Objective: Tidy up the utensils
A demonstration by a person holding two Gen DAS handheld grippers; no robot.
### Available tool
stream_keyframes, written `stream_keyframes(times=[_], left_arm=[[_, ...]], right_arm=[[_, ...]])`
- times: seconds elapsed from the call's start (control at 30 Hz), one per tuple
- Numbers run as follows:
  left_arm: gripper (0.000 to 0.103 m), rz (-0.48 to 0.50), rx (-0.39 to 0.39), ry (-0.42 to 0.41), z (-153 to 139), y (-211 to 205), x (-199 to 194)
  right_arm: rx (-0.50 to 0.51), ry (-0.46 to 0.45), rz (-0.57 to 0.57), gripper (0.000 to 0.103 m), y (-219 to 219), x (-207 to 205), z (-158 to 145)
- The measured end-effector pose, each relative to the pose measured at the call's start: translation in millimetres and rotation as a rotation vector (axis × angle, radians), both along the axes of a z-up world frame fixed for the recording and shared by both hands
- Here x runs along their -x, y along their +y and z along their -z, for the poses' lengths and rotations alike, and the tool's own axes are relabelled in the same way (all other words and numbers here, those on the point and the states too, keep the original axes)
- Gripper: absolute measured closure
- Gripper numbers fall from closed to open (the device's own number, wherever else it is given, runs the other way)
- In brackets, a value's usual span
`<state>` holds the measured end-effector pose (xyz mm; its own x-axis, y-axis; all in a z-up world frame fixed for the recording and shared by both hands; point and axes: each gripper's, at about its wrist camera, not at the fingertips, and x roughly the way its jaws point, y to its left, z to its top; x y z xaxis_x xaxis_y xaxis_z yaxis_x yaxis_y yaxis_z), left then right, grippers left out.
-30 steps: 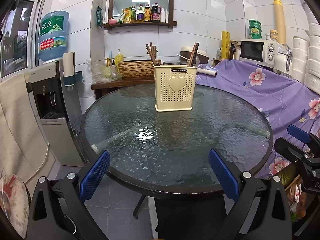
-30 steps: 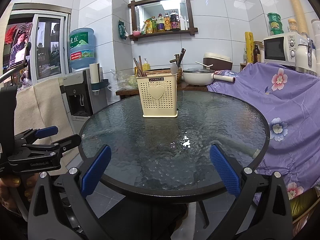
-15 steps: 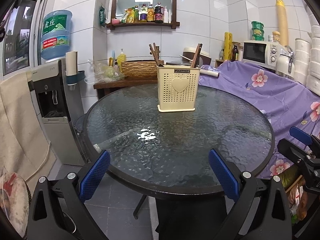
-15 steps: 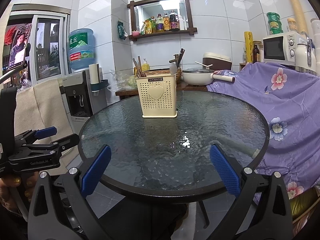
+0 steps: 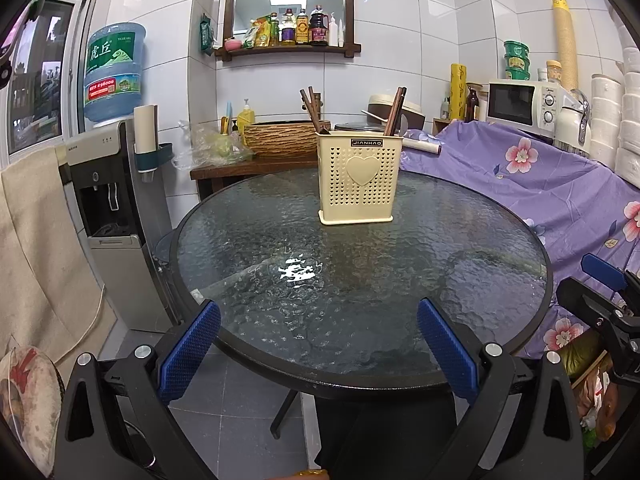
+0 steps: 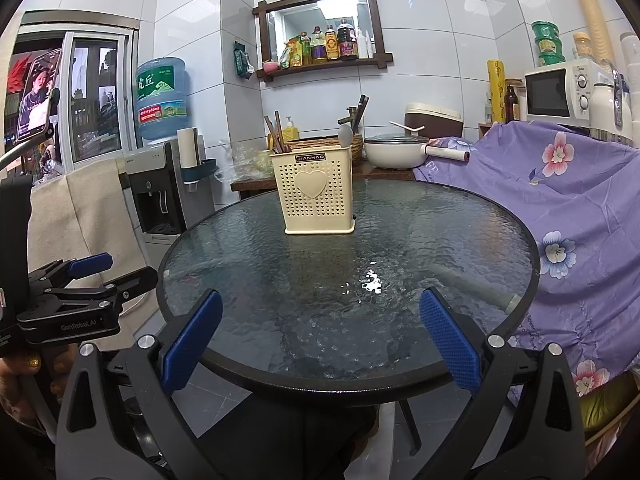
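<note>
Left wrist view: left claw (image 5: 318,342) spread wide, empty, at the near edge of the round dark textured-glass counter (image 5: 240,280); cream perforated plastic utensil holder with a heart (image 5: 357,179) stands upright toward the far side of the counter, brown wooden chopsticks (image 5: 310,109) sticking out; right claw (image 5: 600,292) partly seen at the right edge. Right wrist view: right claw spread wide, empty, at the near rim; same holder upright, chopsticks and a grey spoon (image 6: 345,135) in it; left claw at the left edge.
</note>
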<state>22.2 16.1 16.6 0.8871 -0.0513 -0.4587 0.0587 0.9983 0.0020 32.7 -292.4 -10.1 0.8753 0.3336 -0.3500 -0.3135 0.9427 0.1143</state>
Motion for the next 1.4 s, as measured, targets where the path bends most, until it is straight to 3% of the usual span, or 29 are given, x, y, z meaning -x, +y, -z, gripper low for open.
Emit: stream_keyframes(times=[1.4], left_arm=[[0.006,-0.002,0.006,-0.011,-2.9,2.1,1.2]], right_arm=[[0.000,0.003,-0.002,0.006,1.3,-0.4,1.7]])
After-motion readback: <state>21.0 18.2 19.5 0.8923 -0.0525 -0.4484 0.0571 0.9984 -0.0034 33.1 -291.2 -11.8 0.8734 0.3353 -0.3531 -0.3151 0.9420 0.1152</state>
